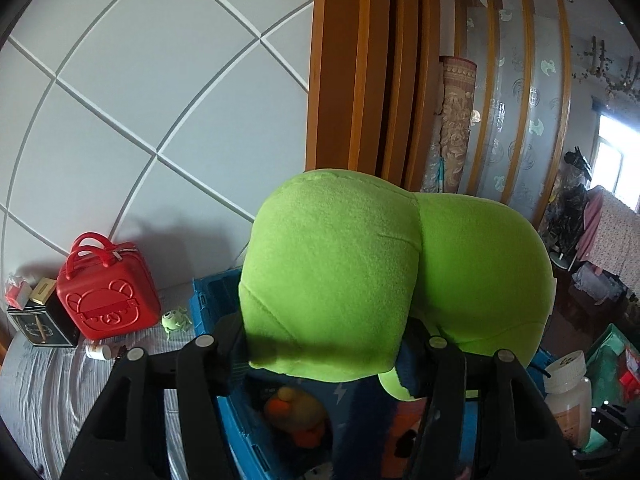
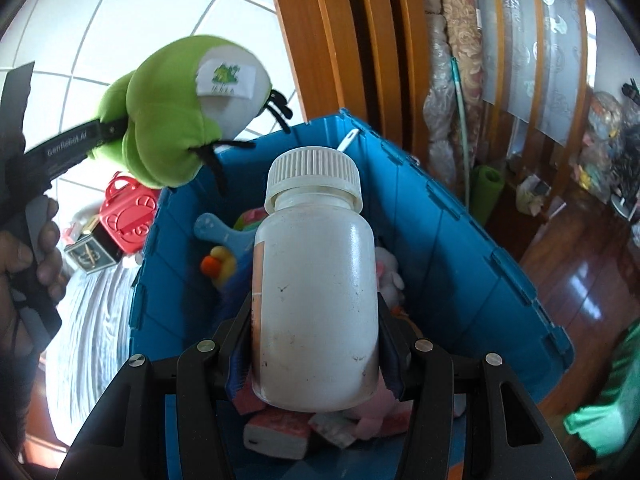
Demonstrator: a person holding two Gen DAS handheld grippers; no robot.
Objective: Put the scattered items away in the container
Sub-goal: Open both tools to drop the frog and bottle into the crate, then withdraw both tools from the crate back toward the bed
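Black "GenRobot.AI" lettering on left hand-held gripper (image 2: 116, 130)

Fuzzy lime-green fleece on plush toy (image 1: 360, 272); translucent matt white plastic, scuffed, with ribbed cap, on bottle (image 2: 316, 280); smooth hard blue plastic on crate (image 2: 460, 248); glossy moulded red plastic on case (image 1: 108, 296); varnished orange wood on door frame (image 1: 360, 64); polished, reflective dark wood on floor (image 2: 580, 280); matt black plastic with metal pins on fingers (image 2: 400, 360).
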